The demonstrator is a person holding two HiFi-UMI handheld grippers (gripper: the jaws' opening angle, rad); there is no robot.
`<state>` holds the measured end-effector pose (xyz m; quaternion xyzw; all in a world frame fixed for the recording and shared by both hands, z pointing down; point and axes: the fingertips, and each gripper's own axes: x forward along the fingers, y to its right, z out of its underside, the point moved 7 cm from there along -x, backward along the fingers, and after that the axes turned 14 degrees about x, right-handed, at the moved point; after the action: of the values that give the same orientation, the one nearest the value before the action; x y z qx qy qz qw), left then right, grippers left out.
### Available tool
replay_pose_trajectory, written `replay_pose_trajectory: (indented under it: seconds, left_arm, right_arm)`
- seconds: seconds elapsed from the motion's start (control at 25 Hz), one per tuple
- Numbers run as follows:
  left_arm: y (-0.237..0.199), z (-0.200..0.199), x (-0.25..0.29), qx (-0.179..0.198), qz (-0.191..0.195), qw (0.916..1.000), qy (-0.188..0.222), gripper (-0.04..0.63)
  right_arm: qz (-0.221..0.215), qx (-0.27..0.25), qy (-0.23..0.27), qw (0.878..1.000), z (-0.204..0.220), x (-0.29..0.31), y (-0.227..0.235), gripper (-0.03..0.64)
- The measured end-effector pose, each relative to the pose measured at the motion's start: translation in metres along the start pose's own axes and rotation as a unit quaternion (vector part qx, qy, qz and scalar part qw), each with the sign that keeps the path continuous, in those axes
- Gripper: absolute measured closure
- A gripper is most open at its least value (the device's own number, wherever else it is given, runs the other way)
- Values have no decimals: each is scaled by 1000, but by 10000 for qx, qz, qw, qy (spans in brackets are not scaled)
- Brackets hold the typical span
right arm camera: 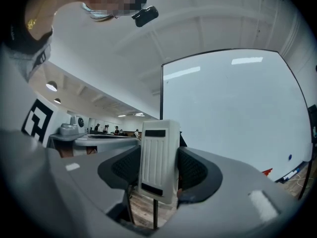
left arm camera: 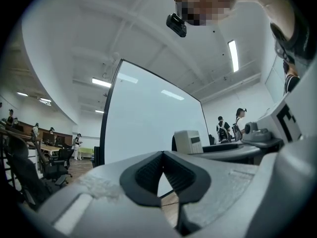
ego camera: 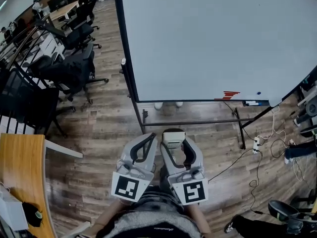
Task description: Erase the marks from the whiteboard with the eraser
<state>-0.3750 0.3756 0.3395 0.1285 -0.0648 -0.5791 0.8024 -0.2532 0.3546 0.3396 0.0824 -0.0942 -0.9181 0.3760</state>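
A large whiteboard [ego camera: 218,38] stands on a black frame ahead of me, and it also fills the background of the left gripper view [left arm camera: 148,118] and right gripper view [right arm camera: 233,108]. A red mark [ego camera: 227,95] and a small blue dot [ego camera: 258,92] sit near its bottom right edge; the red mark [right arm camera: 267,172] shows low in the right gripper view too. My right gripper [ego camera: 174,144] is shut on a white eraser [ego camera: 173,137] [right arm camera: 158,160], held upright between the pads. My left gripper [ego camera: 144,147] [left arm camera: 162,175] is shut with nothing in it. Both hang close together, well short of the board.
Markers [ego camera: 251,103] lie on the board's tray at the right. Black office chairs [ego camera: 69,68] and desks stand at the left, a wooden table [ego camera: 22,177] at the near left. Cables and a power strip [ego camera: 256,144] trail over the wooden floor at the right.
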Motion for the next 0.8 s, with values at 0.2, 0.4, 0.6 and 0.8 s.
replay_pose_trajectory:
  seconds: [0.2, 0.4, 0.6, 0.8]
  left_arm:
    - [-16, -9, 74, 85, -257, 9996, 71, 592]
    - [-23, -6, 126, 88, -452, 9989, 30, 592]
    - [-29, 4, 154, 66, -782, 9968, -125, 592]
    - [-48, 9, 158, 134, -1069, 9939, -234, 592]
  right_arm:
    - [-236, 9, 29, 9997, -26, 47, 59, 374]
    - [-453, 10, -69, 9989, -35, 85, 105, 374]
    - [-782, -52, -195, 9967, -35, 115, 134, 374]
    - [-1056, -32, -232, 9941, -35, 142, 134, 374]
